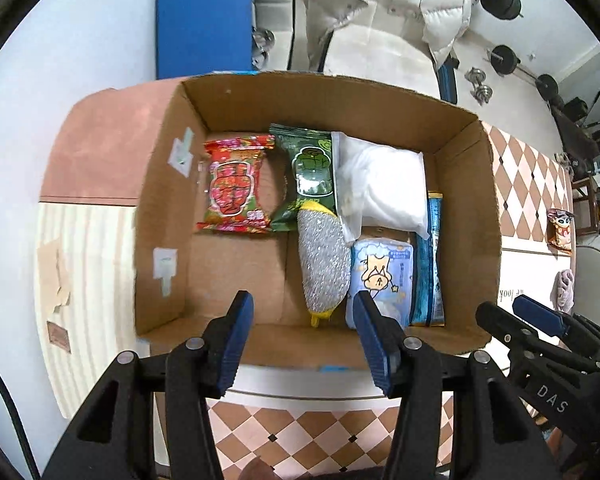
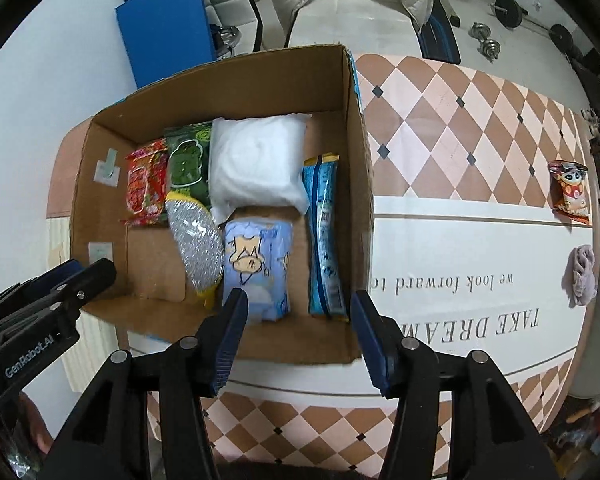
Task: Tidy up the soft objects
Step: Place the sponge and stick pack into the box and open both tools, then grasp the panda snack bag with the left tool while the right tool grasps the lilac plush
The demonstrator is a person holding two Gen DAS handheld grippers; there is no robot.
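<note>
An open cardboard box stands on the table. In it lie a red snack pack, a green pack, a white soft bag, a silver scrub sponge, a blue tissue pack and a long blue pouch. My left gripper is open and empty above the box's near edge. My right gripper is open and empty over the box's near right corner. A cartoon snack bag and a mauve cloth lie on the table at the right.
The table has a checkered cloth with printed words. A chair with a white padded jacket stands behind the table. A blue mat leans at the back left. Dumbbells lie on the floor at the far right.
</note>
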